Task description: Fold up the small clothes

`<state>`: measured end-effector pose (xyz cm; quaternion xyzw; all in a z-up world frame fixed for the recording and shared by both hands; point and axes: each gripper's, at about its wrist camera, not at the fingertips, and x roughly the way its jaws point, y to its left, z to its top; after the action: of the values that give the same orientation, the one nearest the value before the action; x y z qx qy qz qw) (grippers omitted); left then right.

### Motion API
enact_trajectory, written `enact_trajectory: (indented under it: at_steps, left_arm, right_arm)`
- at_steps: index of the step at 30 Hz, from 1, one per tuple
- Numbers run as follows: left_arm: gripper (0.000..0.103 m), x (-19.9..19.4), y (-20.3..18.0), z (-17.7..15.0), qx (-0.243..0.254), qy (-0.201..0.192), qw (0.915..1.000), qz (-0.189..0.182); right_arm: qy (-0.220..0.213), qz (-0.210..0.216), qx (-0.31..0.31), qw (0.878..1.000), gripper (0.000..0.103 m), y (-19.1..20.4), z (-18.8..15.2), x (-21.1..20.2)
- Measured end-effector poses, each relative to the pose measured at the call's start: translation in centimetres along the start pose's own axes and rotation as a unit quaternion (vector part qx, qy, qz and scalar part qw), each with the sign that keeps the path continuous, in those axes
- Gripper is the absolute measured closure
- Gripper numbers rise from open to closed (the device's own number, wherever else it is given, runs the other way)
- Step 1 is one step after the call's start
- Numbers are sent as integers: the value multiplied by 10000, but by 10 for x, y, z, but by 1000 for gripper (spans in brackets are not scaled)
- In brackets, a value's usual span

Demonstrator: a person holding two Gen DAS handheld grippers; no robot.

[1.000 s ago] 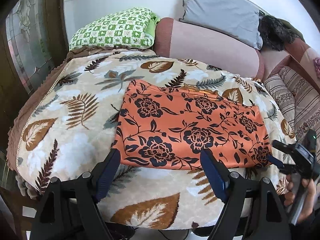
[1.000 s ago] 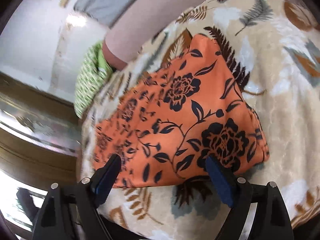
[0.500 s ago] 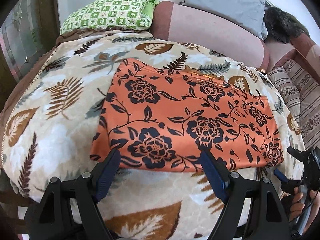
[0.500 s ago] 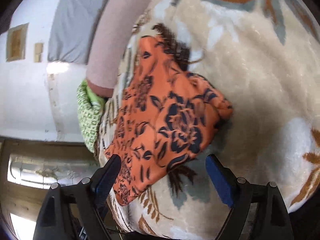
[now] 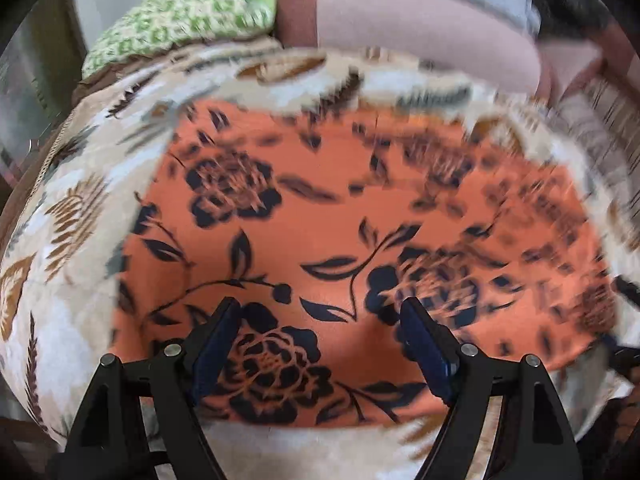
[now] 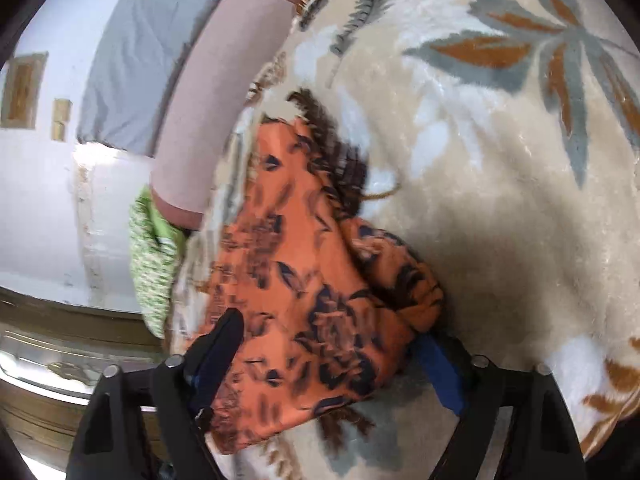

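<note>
An orange garment with dark flowers (image 5: pixel 320 208) lies spread flat on a leaf-patterned blanket (image 5: pixel 72 240). My left gripper (image 5: pixel 320 312) hangs open just above the garment's near edge, with the cloth showing between its blue pads and nothing gripped. In the right wrist view, the garment's end (image 6: pixel 304 264) is seen edge-on and its corner is bunched up. My right gripper (image 6: pixel 328 332) straddles that corner and its jaws are closing. The cloth fills the gap between them, but the pads still stand wide apart. The left wrist view is blurred by motion.
A green checked pillow (image 5: pixel 188 16) and a pink bolster (image 5: pixel 420 28) lie at the head of the bed, with a grey pillow (image 6: pixel 140 60) against the white wall (image 6: pixel 36 200). The blanket (image 6: pixel 500 200) stretches bare to the right of the garment.
My left gripper has dropped and moved forward, so its fingers are now over the garment's near edge. My right gripper rolled, closed in on the garment's corner, and its jaws narrowed around the bunched cloth.
</note>
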<state>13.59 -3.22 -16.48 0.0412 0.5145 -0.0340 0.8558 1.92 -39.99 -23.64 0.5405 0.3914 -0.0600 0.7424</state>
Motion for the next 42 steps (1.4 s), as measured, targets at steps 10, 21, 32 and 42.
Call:
enact_trajectory:
  at_steps: [10,21,32,42]
  left_arm:
    - [21,10,-18,12,133,-116,9996,225]
    - [13,31,-30,6,602,8,9973,416]
    - [38,-35,44,4,-727,-586,9945,-476]
    - [38,-128,236,-75,-2485,-1394,9582,251]
  right_arm:
    - [145,-337,-749,9965,26,18,1,14]
    - [166,-468,-698,9963,62,12,7,19]
    - [-104,-181,-2474,9687,92,153,-29,-12]
    - [827,58,-4333,8974,91,306,-189,86]
